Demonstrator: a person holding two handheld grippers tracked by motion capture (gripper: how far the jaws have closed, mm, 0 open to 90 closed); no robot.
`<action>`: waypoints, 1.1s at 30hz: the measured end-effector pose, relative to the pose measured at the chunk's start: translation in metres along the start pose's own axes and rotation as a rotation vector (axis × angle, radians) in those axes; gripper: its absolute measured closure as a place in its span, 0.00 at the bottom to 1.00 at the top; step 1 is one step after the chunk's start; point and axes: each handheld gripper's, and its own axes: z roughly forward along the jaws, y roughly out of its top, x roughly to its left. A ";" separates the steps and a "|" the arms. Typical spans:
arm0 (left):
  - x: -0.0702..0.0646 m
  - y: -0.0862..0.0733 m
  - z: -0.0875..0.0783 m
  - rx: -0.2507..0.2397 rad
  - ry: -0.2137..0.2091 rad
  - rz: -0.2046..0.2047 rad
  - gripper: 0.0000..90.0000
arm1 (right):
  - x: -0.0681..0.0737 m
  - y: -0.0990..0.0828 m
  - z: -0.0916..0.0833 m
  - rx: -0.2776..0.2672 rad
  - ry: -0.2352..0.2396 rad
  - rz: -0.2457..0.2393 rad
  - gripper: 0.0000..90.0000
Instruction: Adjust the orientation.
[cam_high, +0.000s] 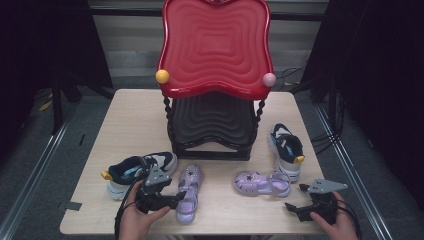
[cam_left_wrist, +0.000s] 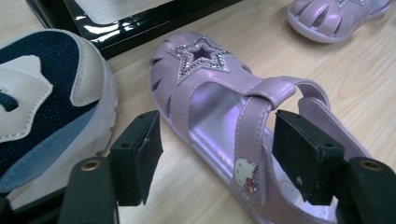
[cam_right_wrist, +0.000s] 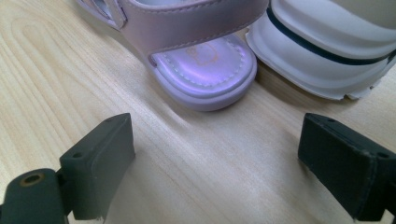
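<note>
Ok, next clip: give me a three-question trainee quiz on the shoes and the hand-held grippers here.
1. True or false: the left hand-held gripper is clamped shut on the navy and white mesh sneaker.
2. Which shoe lies between that gripper's jaws? A) lilac plastic sandal with a glittery star B) the sneaker C) neither
3. What stands at the middle of the pale wooden table?

Key: 1 false, its jaws stand apart around the sandal's strap. 2 A. 3 A two-tier rack with a glossy red wavy tray on top.
</note>
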 end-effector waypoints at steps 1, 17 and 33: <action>0.000 0.000 0.000 0.000 0.000 0.000 0.39 | 0.000 0.000 0.000 0.000 0.000 0.000 0.11; -0.004 -0.002 0.005 0.012 0.000 0.016 0.50 | 0.000 0.000 0.000 0.000 0.001 0.000 0.11; -0.005 -0.002 0.004 0.031 0.019 0.038 0.60 | 0.000 0.000 0.000 0.000 0.001 0.000 0.11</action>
